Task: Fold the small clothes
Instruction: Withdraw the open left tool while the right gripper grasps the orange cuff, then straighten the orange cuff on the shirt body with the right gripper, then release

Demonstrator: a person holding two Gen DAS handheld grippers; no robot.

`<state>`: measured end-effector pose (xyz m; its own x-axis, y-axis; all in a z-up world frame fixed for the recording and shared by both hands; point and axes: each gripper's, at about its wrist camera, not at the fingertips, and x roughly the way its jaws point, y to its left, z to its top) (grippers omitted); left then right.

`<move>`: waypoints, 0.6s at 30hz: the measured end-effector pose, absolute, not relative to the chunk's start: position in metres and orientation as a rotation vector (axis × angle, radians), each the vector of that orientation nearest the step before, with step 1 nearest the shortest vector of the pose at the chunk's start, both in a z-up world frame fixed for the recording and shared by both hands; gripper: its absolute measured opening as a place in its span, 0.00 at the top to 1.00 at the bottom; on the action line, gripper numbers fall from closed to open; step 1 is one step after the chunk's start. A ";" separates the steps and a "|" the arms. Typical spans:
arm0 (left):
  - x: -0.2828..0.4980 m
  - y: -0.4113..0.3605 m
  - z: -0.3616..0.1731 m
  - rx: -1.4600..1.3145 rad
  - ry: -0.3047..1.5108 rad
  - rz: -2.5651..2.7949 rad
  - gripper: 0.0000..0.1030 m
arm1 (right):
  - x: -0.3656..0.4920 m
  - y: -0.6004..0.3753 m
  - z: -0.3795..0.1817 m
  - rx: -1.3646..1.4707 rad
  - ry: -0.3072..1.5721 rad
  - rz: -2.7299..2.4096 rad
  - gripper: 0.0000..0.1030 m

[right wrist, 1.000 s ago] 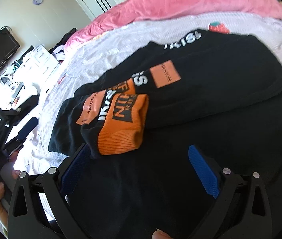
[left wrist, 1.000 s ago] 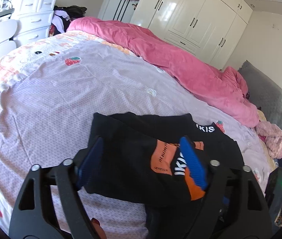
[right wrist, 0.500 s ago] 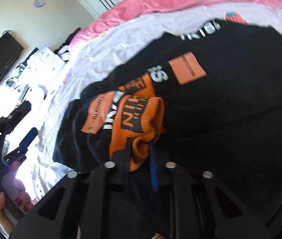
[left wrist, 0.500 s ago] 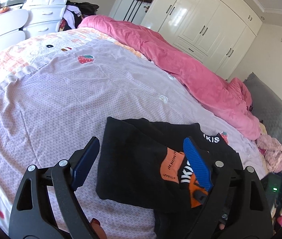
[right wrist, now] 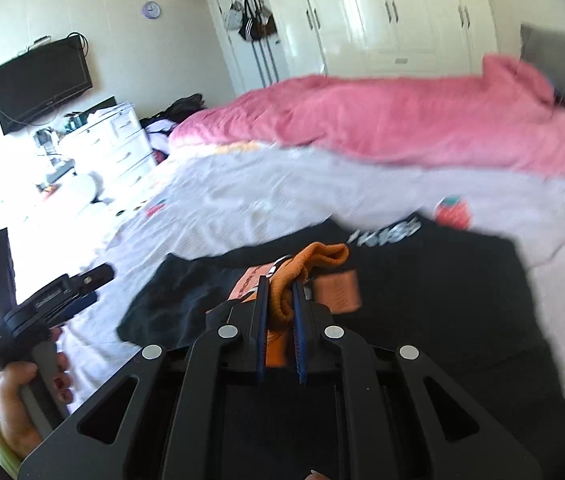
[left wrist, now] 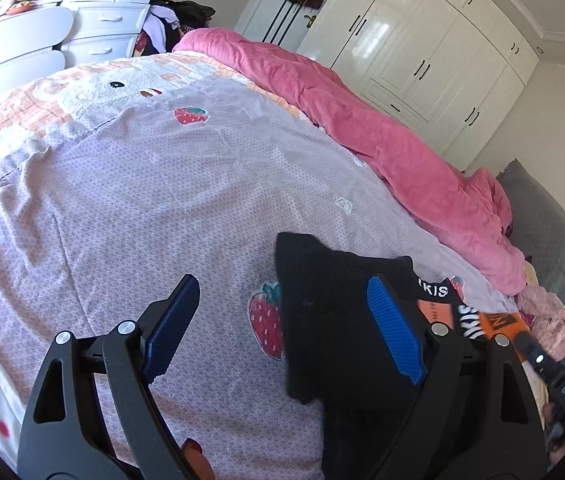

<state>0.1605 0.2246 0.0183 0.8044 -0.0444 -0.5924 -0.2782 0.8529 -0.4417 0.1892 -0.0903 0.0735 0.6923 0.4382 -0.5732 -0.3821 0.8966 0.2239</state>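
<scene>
Orange cuff [right wrist: 282,280] now up, in right claw [right wrist: 280,292].

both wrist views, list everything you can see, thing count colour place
black garment: one, black with white lettering and orange patches, spread on the bed's near side
orange cuff: one, orange, lifted off the garment, pinched in the right gripper
bedsheet: one, lilac with strawberry prints, covering the bed
quilt: one, pink, bunched along the bed's far edge
wardrobe: one, cream, far wall
drawer chest: one, white, beside the bed
television: one, black, on the wall
wall clock: one, pale, high on the wall
hanging bags: several, dark and pale, on the door
left gripper: black with blue pads, open, over the sheet
right gripper: black, shut on the cuff
</scene>
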 end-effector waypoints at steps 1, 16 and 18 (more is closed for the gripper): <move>0.161 0.224 0.018 -0.541 0.632 0.129 0.24 | 0.192 -0.097 0.076 0.084 0.654 0.448 0.90; 0.189 0.163 0.011 -0.403 0.698 -0.024 0.24 | 0.219 -0.182 0.035 -0.045 0.691 0.249 0.89; 0.196 0.147 0.008 -0.360 0.710 -0.043 0.24 | 0.217 -0.186 0.023 -0.052 0.720 0.232 0.88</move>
<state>0.1965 0.1470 0.0083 0.7599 -0.1601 -0.6300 -0.0822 0.9378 -0.3374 0.2172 -0.1861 0.0229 0.7271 0.1923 -0.6590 -0.2280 0.9731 0.0324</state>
